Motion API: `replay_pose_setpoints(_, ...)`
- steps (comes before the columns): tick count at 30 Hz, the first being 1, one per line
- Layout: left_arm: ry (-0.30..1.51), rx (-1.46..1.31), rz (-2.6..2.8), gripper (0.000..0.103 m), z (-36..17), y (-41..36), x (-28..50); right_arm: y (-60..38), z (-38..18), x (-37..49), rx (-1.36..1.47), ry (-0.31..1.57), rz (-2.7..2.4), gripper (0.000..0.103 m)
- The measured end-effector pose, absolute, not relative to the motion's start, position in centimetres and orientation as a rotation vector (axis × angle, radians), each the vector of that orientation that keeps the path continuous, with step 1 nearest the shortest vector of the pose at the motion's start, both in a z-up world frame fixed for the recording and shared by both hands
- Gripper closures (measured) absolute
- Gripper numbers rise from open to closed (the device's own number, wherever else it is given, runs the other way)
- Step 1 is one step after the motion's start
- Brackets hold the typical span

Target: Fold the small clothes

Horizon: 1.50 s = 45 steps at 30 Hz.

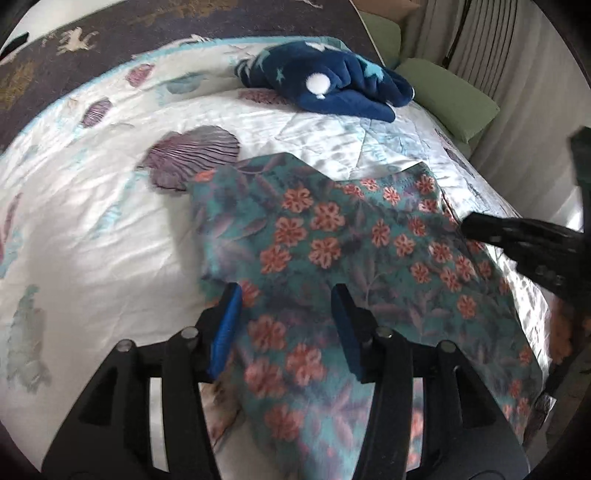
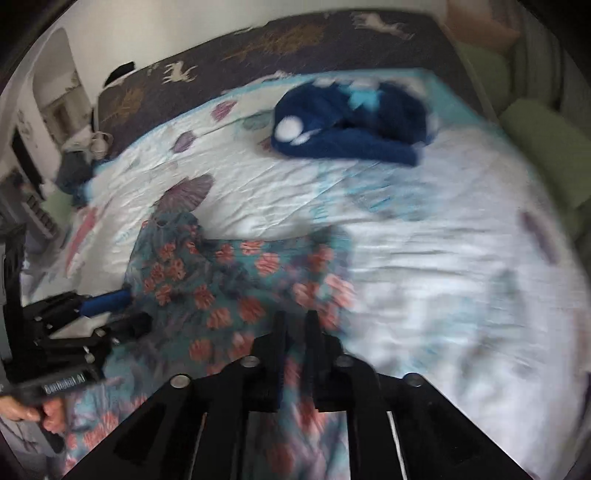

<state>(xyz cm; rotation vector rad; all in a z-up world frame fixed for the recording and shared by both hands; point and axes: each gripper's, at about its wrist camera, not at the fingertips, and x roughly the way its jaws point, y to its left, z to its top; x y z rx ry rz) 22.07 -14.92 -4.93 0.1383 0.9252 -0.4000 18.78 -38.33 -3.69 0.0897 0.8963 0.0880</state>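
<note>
A teal garment with orange flowers [image 1: 332,251] lies spread on the white bedspread [image 1: 92,221]. My left gripper [image 1: 286,291] is open, its blue-padded fingers [image 1: 227,325] straddling the garment's near left part. My right gripper [image 2: 295,317] is shut on the floral garment [image 2: 221,288] at its right edge; it also shows in the left wrist view [image 1: 467,225] at the garment's right side. The left gripper shows in the right wrist view [image 2: 122,306] at the garment's left. The right wrist view is blurred.
A dark blue fleece garment with stars and a white pompom [image 1: 332,88] lies at the far side of the bed. Green pillows [image 1: 450,99] sit at the far right. A dark patterned blanket [image 1: 110,33] covers the bed's far edge.
</note>
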Motion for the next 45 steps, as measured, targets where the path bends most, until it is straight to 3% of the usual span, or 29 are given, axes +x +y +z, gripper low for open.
replay_pose_setpoints(7, 0.866, 0.134, -0.476, 0.049, -2.5, -14.2, 16.0, -36.6, -1.1, 9.6, 0.060, 0.870, 0.241, 0.091)
replay_pose_setpoints(10, 0.852, 0.127, -0.515, 0.033, -2.7, -13.7, 12.1, -36.5, -2.3, 6.5, 0.131, 0.913, 0.288, 0.089)
replay_pose_setpoints(15, 0.901, 0.058, -0.515, 0.026, -7.6, -11.4, 9.4, -38.0, -6.7, 4.0, 0.253, 0.949, 0.261, 0.089)
replay_pose_setpoints(23, 0.943, 0.028, -0.499, 0.026, -6.2, -10.3, 8.3, -37.1, -5.5, 2.5, 0.233, 0.929, 0.208, 0.087)
replay_pose_setpoints(26, 0.963, -0.032, -0.529, 0.026, -5.9, -9.3, 7.9, -39.0, -4.4, 1.2, 0.325, 0.872, 0.240, 0.072)
replay_pose_setpoints(28, 0.961, -0.054, -0.530, 0.026, -5.5, -8.8, 8.0, -40.4, -3.7, 0.7, 0.367, 0.821, 0.220, 0.029)
replay_pose_setpoints(29, 0.956, -0.057, -0.521, 0.026, -5.3, -8.7, 8.2, -41.0, -3.4, 0.7, 0.375, 0.809, 0.198, 0.023)
replay_pose_setpoints(45, 1.032, -0.131, -0.554, 0.025, -5.8, -10.6, 13.6, -42.8, -6.1, 6.7, 0.476, 0.889, 0.272, 0.021)
